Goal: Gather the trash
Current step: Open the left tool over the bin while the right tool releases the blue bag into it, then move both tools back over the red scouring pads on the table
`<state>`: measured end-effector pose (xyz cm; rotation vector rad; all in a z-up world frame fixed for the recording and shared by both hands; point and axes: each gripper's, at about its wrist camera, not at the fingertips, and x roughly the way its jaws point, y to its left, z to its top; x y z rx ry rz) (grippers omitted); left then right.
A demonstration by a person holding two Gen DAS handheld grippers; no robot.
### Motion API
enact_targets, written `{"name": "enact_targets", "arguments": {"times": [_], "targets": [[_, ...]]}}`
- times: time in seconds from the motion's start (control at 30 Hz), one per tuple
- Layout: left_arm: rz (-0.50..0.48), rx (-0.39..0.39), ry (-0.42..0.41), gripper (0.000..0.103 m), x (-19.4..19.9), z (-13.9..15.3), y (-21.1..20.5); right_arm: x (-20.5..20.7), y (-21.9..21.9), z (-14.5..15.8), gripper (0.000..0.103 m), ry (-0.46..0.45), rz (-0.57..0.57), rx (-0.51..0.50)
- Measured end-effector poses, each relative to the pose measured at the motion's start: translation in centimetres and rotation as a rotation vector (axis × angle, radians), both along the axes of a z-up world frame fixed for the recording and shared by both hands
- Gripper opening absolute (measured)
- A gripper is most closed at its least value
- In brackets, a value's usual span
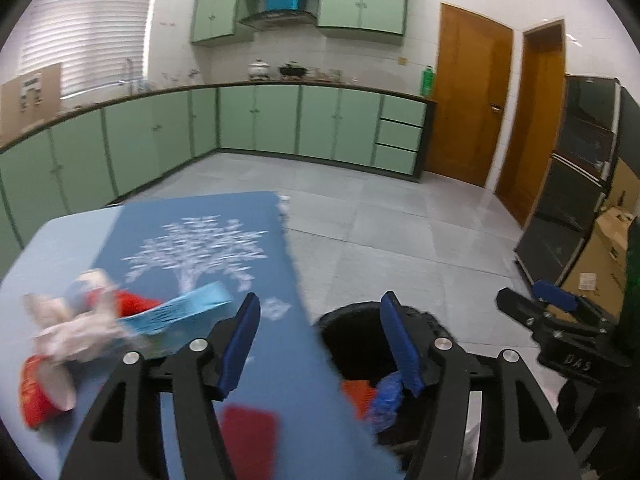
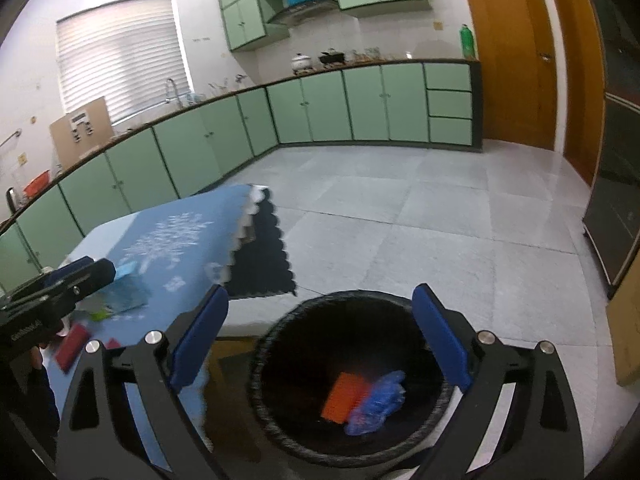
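This is a home kitchen. Pale green base cabinets (image 2: 224, 140) run along two walls under a dark countertop (image 2: 360, 65), with matching wall cupboards (image 1: 360, 0) and a range hood (image 1: 276, 18) above. Pots (image 2: 302, 62) stand on the counter, a tap (image 2: 171, 90) rises below the window blind (image 2: 120, 52), and the floor (image 2: 400, 208) is grey-tiled.

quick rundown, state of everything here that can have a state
left tool: open, nothing between its pads
right tool: open, empty, above the bin
trash bin: uncovered, holds an orange piece and a blue wrapper
table trash: not yet collected, lying on the blue tablecloth
wooden door: closed
window blind: lowered
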<state>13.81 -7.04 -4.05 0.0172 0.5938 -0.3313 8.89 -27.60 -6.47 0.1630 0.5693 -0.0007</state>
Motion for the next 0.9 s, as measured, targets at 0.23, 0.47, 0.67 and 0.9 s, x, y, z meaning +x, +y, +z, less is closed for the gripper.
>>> {"name": "enact_targets", "arguments": {"times": [0.23,0.47,0.67,0.9], "targets": [[0.139,0.036,0.019,0.062,-2.2,-1.0,6.8,-0.4,6.0,0.7,0.091,-0.001,0.083,0.018],[0.232,0.051,0.064,0.062,-3.2,-3.3,11.5,-0.4,11.8,0.2,0.090,0.035,0.180,0.006],[0.278,0.047,0.110,0.062,-3.8,-5.2,14.0,-0.3,15.9,-1.2,0.090,0.080,0.243,-0.025],[0.298,0.041,0.140,0.062,-4.2,-6.4,15.4,0.1,17.8,-2.9,0.090,0.122,0.257,-0.045]]}}
